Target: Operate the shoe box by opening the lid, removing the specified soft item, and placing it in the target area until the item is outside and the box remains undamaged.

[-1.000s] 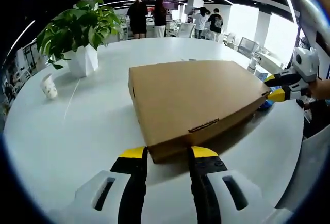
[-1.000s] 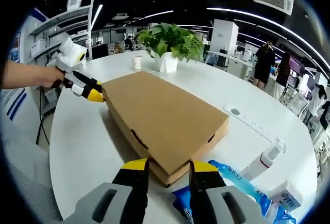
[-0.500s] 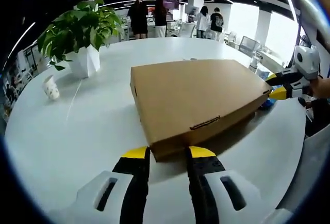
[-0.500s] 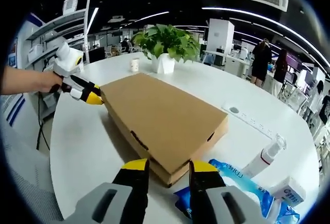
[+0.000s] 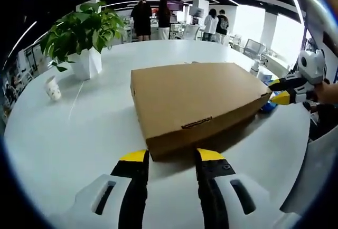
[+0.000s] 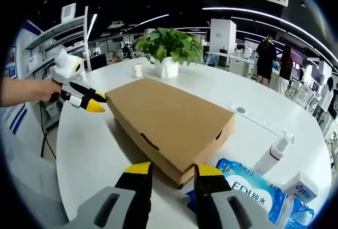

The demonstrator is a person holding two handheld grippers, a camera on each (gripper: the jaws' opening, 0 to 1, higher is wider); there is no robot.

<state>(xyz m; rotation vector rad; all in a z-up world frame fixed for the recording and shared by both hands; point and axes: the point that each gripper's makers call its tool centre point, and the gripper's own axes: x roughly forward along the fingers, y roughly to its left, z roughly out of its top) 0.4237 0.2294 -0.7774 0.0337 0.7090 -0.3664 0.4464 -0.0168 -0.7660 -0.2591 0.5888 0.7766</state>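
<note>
A flat brown cardboard shoe box (image 5: 195, 99) lies on the white round table (image 5: 68, 150) with its lid down. My left gripper (image 5: 172, 158) stands open, and the box's near corner sits just ahead of its yellow tips. My right gripper (image 5: 285, 89), held in a hand, points at the box's far right corner. In the right gripper view the box (image 6: 169, 121) stretches away from my right gripper (image 6: 172, 171), which is open with the near corner between its tips. My left gripper (image 6: 87, 101) is at the box's left corner.
A potted plant (image 5: 82, 39) in a white pot and a small paper cup (image 5: 52, 88) stand at the back left. A blue wipes pack (image 6: 248, 187), a pump bottle (image 6: 272, 155) and a small white box (image 6: 298, 187) lie beside the right gripper. People stand beyond the table.
Both views have drawn back a little, so the box corner now sits at the left jaw tips, no longer between them. The lid stays down.
</note>
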